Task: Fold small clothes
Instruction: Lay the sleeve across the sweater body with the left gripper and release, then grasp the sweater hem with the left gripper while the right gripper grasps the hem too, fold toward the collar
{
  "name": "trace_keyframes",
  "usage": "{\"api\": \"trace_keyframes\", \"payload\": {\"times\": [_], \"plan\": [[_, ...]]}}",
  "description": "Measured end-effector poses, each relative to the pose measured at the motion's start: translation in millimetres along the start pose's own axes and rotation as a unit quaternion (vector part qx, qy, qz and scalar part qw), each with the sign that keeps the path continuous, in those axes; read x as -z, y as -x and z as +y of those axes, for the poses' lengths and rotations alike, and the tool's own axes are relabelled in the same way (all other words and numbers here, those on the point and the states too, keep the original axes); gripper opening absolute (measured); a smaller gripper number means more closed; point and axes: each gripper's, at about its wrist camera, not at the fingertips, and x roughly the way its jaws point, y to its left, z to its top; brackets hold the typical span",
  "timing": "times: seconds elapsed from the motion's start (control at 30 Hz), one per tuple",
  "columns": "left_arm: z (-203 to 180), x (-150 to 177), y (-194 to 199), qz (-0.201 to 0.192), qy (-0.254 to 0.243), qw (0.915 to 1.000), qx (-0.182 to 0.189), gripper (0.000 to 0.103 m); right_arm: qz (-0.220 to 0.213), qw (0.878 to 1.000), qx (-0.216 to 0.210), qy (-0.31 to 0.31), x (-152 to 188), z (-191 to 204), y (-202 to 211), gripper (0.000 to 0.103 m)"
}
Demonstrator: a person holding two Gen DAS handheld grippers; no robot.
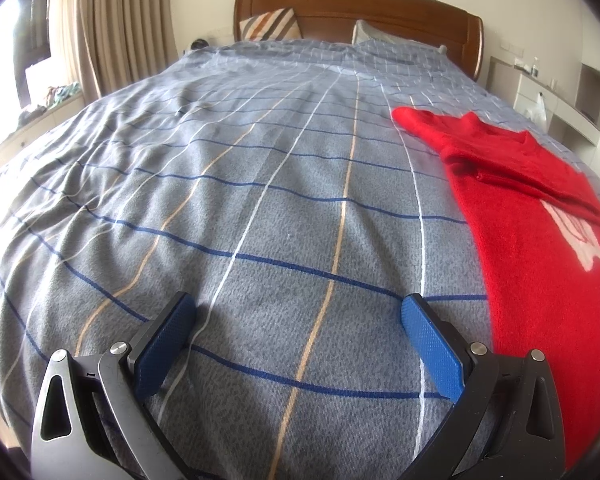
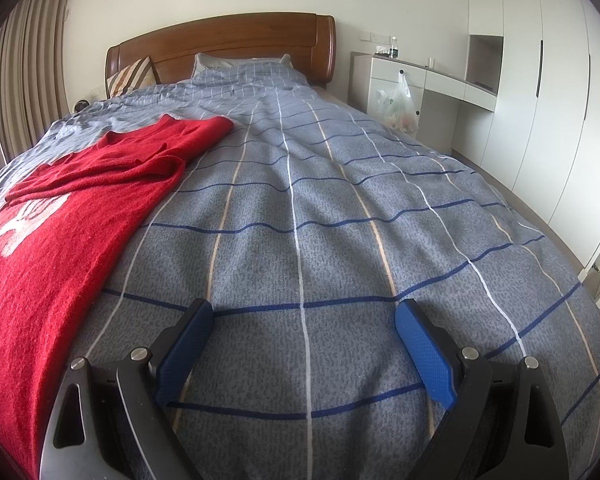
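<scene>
I have both grippers hanging over the foot of the bed point(image 1: 260, 200), angled down at the checked grey duvet, and neither is touching anything. The left gripper point(image 1: 298, 320) has its jaws spread wide and empty, and the right gripper point(image 2: 304, 324) is the same, released with only bedding showing between the blue pads point(image 2: 424, 356). The red sweater point(image 2: 60, 232) lies flat on the duvet between the two grippers, to the right of my left view and to the left of my right view, with one sleeve point(image 2: 100, 176) already laid across the chest and the collar toward the wooden headboard point(image 2: 228, 44). My worry is the pinch: the knit looks thick and soft, and the duvet beneath is loose and rumpled, so a grab that goes too deep could catch the cover along with the sweater and drag both. A shallow bite could take only the top layer and let the folded sleeve slide out of place. I would also guess the hem near me could bunch if the two sides lift unevenly.
</scene>
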Motion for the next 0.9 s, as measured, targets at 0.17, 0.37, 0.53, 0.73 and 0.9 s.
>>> {"api": "trace_keyframes", "payload": {"times": [0.17,0.37,0.53,0.73,0.9], "plan": [[6,15,55,0.029,0.016,0.9963,0.079,0.101,0.020,0.996,-0.087,-0.024,-4,3,53,0.091],[-39,57,77,0.110,-0.027,0.9806,0.160,0.080,0.133,0.959,-0.251,-0.020,30,42,85,0.085],[-51,60,74,0.121,-0.028,0.9804,0.153,0.073,0.195,0.936,-0.285,-0.064,46,44,60,0.060],[-56,69,77,0.144,-0.021,0.9728,0.180,0.028,0.226,0.922,-0.302,-0.086,56,42,43,0.017],[-51,68,80,0.155,0.007,0.9666,0.204,0.003,0.219,0.921,-0.306,-0.104,63,32,54,0.006]]}}
